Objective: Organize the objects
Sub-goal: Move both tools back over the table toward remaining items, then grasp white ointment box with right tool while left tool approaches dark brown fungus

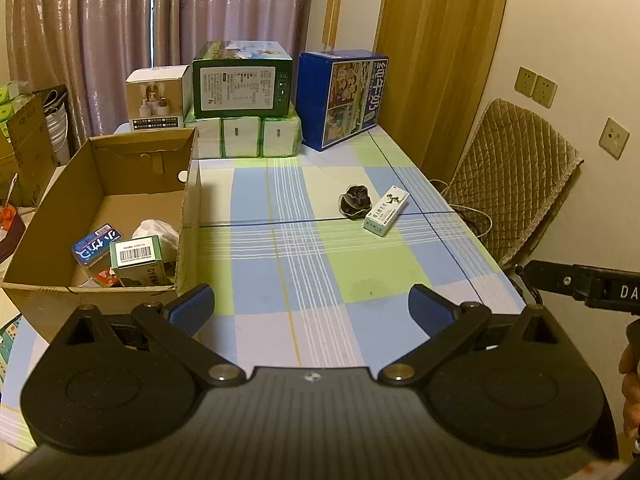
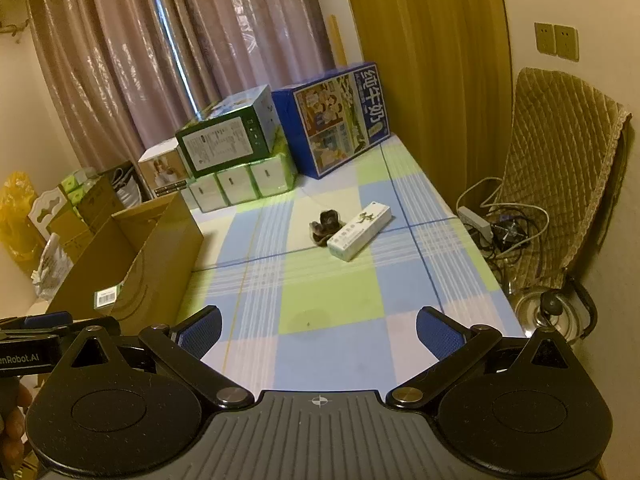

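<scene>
Waiting with fingers spread and empty, the right gripper (image 2: 319,330) likely reaches next for the white carton (image 2: 359,232) lying ahead; the left gripper (image 1: 311,308), equally apart, idles right of the cardboard box (image 1: 48,216).

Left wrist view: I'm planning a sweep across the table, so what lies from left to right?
Cardboard box → blue packet inside it → green barcode box inside it → black scrunchie → white medicine box.

We see a checked worktop (image 1: 304,272) carrying an open cardboard box (image 1: 48,240), stacked cartons (image 1: 242,80), a black scrunchie (image 1: 354,200) and a white medicine box (image 1: 386,210).
</scene>
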Demonstrator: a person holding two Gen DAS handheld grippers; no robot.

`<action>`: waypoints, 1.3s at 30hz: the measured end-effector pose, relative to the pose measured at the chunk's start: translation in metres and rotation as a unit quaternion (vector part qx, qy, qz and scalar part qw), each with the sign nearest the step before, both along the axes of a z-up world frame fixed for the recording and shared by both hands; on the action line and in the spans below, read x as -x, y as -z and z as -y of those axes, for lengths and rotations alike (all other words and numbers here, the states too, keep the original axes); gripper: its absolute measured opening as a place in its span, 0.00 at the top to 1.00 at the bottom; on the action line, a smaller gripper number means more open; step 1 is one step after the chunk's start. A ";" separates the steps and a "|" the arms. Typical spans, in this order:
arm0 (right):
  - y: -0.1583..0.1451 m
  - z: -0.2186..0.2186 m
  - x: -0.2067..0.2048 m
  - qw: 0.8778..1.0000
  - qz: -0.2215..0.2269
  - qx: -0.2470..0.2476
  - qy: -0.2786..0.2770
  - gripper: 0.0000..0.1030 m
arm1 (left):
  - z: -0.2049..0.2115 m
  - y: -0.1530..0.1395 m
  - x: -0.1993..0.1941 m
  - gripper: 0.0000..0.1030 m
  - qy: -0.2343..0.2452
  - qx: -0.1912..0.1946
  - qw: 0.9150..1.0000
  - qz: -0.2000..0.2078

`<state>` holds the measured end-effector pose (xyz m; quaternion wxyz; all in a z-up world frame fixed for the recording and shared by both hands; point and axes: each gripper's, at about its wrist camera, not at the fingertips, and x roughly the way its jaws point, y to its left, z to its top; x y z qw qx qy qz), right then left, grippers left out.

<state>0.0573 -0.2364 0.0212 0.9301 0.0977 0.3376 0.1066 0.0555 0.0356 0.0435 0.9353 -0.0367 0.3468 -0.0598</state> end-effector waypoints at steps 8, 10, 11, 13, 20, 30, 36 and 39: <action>0.005 0.005 -0.003 1.000 -0.005 -0.001 0.007 0.02 | 0.003 0.004 -0.006 0.01 0.002 0.000 1.000 -0.006; 0.006 0.007 -0.005 1.000 -0.006 -0.001 0.010 0.02 | 0.004 0.005 -0.009 0.02 0.004 0.000 1.000 -0.008; 0.007 0.008 -0.006 1.000 -0.007 -0.001 0.012 0.02 | 0.005 0.006 -0.010 0.02 0.005 0.000 1.000 -0.009; 0.009 0.011 -0.008 1.000 -0.009 0.000 0.015 0.02 | 0.007 0.007 -0.014 0.01 0.007 -0.001 1.000 -0.009; 0.017 0.022 -0.026 0.999 -0.013 0.005 0.029 0.02 | 0.015 0.013 -0.038 0.01 0.010 -0.002 1.000 -0.010; 0.039 0.032 -0.086 0.999 -0.019 0.011 0.035 0.02 | 0.031 0.035 -0.103 0.01 0.003 -0.007 1.000 -0.019; 0.067 0.032 -0.143 0.999 -0.032 0.008 0.031 0.16 | 0.040 0.064 -0.154 0.01 -0.005 -0.013 0.999 -0.034; 0.082 0.031 -0.173 0.999 -0.043 -0.003 0.031 0.25 | 0.043 0.080 -0.181 0.01 -0.007 -0.015 0.999 -0.040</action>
